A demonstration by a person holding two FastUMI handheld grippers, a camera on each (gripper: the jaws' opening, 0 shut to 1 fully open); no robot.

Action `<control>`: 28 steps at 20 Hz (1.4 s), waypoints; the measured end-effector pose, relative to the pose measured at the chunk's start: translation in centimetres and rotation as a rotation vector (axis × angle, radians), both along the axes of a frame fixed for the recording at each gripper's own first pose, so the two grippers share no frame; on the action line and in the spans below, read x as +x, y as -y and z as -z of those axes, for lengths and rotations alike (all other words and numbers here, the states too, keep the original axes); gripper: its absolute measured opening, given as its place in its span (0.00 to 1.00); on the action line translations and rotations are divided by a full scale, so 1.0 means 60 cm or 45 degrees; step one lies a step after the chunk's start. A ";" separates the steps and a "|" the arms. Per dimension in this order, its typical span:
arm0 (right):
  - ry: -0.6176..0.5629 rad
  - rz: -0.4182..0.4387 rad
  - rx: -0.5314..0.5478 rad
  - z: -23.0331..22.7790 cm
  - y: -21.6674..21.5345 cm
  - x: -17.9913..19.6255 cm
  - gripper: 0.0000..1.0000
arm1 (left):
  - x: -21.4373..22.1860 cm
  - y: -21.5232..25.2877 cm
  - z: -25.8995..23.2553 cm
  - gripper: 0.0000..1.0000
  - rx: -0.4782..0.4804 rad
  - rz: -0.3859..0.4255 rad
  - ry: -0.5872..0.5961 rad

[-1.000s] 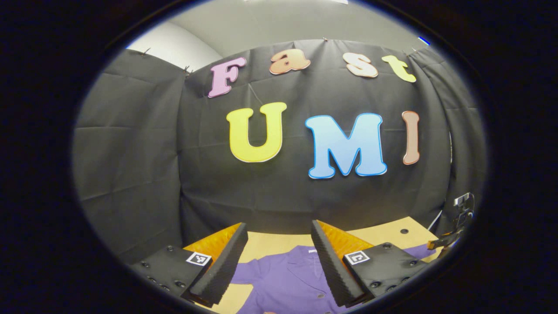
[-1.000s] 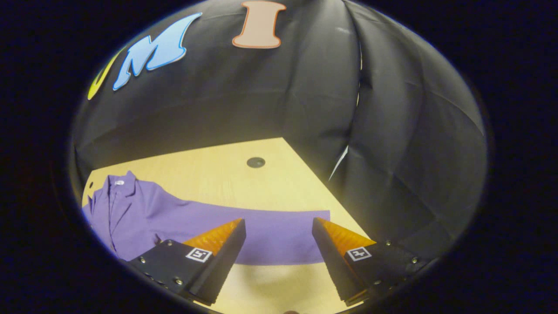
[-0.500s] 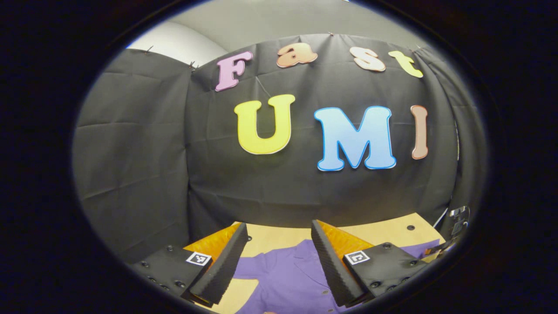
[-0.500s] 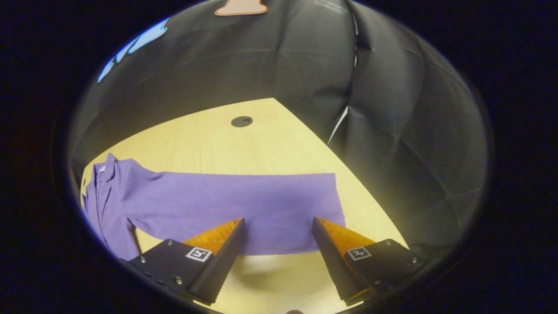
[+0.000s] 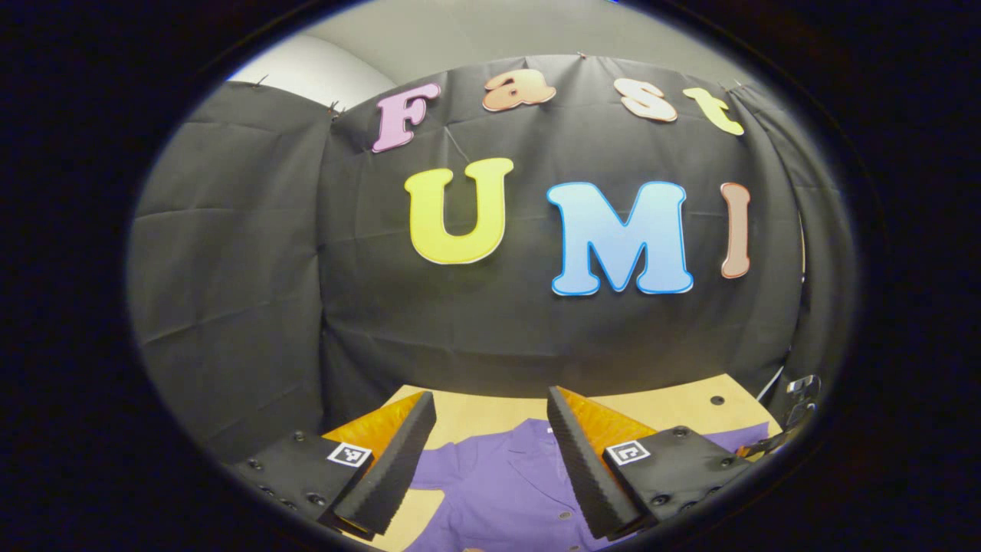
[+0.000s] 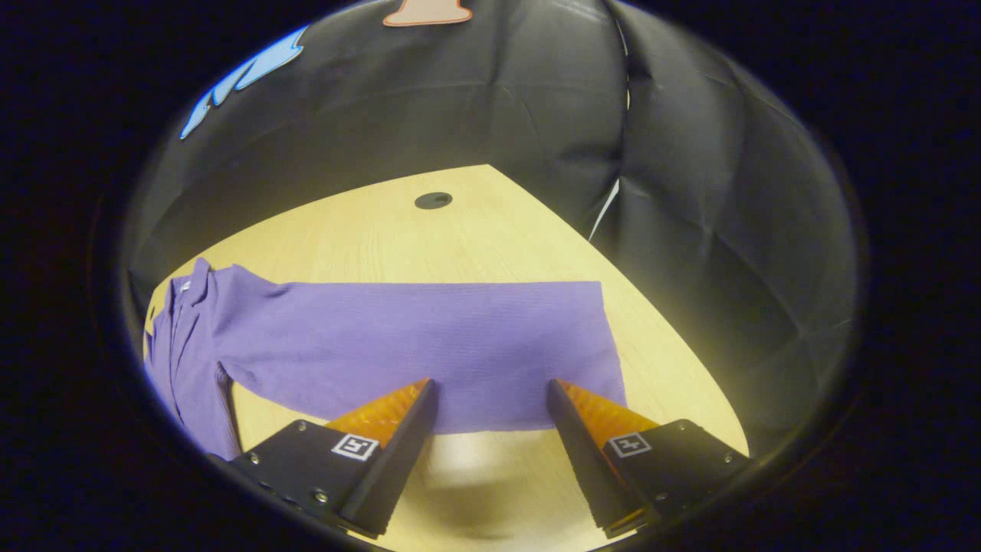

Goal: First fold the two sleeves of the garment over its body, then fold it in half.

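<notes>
A purple buttoned garment (image 5: 506, 483) lies flat on the light wooden table (image 5: 674, 406). In the left gripper view my left gripper (image 5: 490, 445) hovers open above its collar and chest. In the right gripper view one long sleeve (image 6: 429, 345) stretches straight out to the right from the collar (image 6: 188, 295). My right gripper (image 6: 490, 406) stands open just above the sleeve's near edge by the cuff, fingers either side, nothing between them. The right gripper (image 5: 793, 406) also appears small at the far right of the left gripper view.
Black cloth walls close the table at the back and right. A small dark round hole (image 6: 433, 201) sits in the tabletop beyond the sleeve. Bare wood (image 6: 490, 491) lies in front of the sleeve.
The right gripper has tilted down and moved closer to the sleeve's cuff end, so the sleeve looks larger. The left gripper has barely shifted. Both remain open.
</notes>
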State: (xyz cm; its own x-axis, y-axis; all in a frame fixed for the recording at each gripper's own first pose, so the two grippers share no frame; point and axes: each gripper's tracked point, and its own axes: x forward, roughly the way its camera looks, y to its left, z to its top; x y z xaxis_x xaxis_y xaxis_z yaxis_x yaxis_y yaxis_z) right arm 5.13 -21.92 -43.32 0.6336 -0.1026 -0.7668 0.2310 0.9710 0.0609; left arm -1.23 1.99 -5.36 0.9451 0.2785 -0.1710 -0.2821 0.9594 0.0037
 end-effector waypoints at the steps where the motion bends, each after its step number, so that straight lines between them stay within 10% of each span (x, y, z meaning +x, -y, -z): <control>1: 0.006 0.000 0.001 -0.001 -0.002 0.000 0.93 | 0.001 -0.001 0.003 0.93 -0.001 0.003 -0.002; 6: 0.013 -0.038 0.042 -0.002 -0.015 0.004 0.76 | 0.001 -0.006 0.007 0.94 0.003 -0.002 -0.006; 9: 0.000 -0.018 0.107 -0.003 -0.026 0.009 0.50 | -0.006 -0.009 0.011 0.94 -0.001 -0.007 -0.009; 10: 0.001 0.007 0.140 -0.006 -0.029 0.014 0.22 | -0.008 -0.011 0.011 0.94 -0.001 -0.009 -0.010; 13: -0.062 0.129 0.215 -0.007 -0.029 0.015 0.05 | -0.012 -0.016 0.014 0.94 -0.001 -0.014 -0.015; 28: 0.171 -0.086 0.404 -0.197 -0.242 0.093 0.05 | -0.033 -0.067 0.031 0.94 -0.038 -0.032 -0.026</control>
